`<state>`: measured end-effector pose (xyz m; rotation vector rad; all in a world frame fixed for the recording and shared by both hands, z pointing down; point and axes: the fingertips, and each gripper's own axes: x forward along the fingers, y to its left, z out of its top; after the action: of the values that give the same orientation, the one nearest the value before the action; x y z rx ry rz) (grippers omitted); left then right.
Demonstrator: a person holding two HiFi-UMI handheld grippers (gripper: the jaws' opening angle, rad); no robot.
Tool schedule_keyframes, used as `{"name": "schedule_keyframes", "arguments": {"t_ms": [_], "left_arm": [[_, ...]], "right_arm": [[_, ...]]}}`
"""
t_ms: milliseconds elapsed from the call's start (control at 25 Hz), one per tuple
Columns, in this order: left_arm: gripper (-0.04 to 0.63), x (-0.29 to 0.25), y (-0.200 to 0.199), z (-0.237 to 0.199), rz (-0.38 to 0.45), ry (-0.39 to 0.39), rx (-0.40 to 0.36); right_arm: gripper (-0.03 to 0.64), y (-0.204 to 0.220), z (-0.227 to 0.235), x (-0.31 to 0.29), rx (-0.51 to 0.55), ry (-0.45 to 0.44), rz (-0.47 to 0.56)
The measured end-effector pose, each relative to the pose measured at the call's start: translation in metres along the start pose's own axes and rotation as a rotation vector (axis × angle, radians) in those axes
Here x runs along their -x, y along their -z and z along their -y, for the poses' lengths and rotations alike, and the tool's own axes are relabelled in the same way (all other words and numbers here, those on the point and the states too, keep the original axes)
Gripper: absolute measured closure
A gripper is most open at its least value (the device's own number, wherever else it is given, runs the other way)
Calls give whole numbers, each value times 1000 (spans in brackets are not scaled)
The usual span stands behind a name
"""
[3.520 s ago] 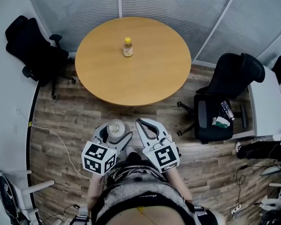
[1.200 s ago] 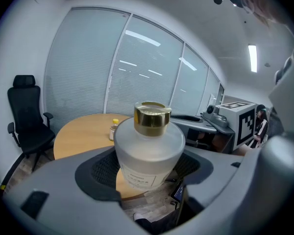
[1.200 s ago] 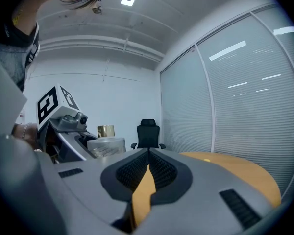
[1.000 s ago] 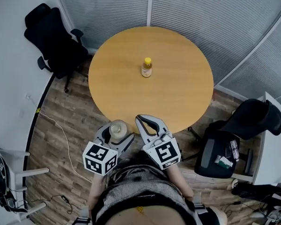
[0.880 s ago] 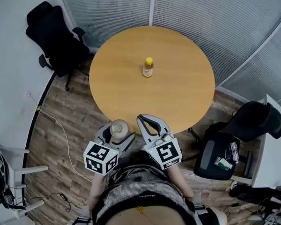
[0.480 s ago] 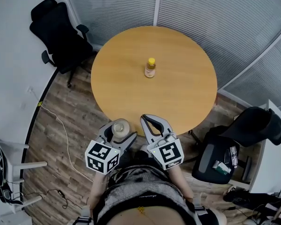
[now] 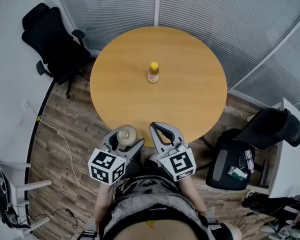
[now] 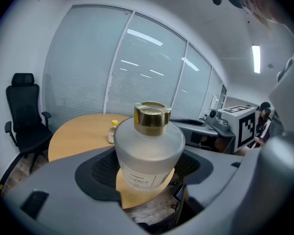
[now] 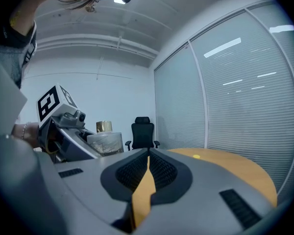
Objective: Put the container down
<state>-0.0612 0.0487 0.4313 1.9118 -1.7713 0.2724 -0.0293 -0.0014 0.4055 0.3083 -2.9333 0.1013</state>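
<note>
Frosted glass container [image 8: 148, 151] sits upright, clamped in the left gripper [image 7: 124, 139], just off the table's [image 7: 190, 104] near edge. The right gripper [image 7: 156, 130] is closed and empty. The carry seems nearly done; next it likely needs reaching over the wood, lowering and releasing.

Frosted matt glass container [image 8: 148, 151], paper label [image 8: 139, 176], glossy gold metal cap [image 8: 152, 117]. Smooth matt grey plastic on left claw [image 7: 125, 138] and right claw [image 9: 148, 155], black ribbed pads [image 8: 105, 170]. Smooth wood desk [image 7: 190, 84], faint sheen. Grainy wood-plank floor [image 7: 65, 134].
</note>
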Motion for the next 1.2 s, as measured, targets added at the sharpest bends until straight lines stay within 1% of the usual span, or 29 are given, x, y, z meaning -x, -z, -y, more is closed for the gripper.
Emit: {"name": "schedule_keyframes", "arguments": {"t_ms": [240,480,640,1200], "left_arm": [[250,-15,-14,-15,-7,60,-24],[250,-28,-30,-41,-23,122,-61],[250,-34,-40,-57,-32,156,-80],[250,-51,-51,-103,-67,243,-120]], "right_arm": [[592,-11,13,-19,-8,54,15],[592,-13,23,-44,5,107,-2],[592,-17,27,-61,-24,143,-3],[592,-18,36,-107,-37,228,-10]]}}
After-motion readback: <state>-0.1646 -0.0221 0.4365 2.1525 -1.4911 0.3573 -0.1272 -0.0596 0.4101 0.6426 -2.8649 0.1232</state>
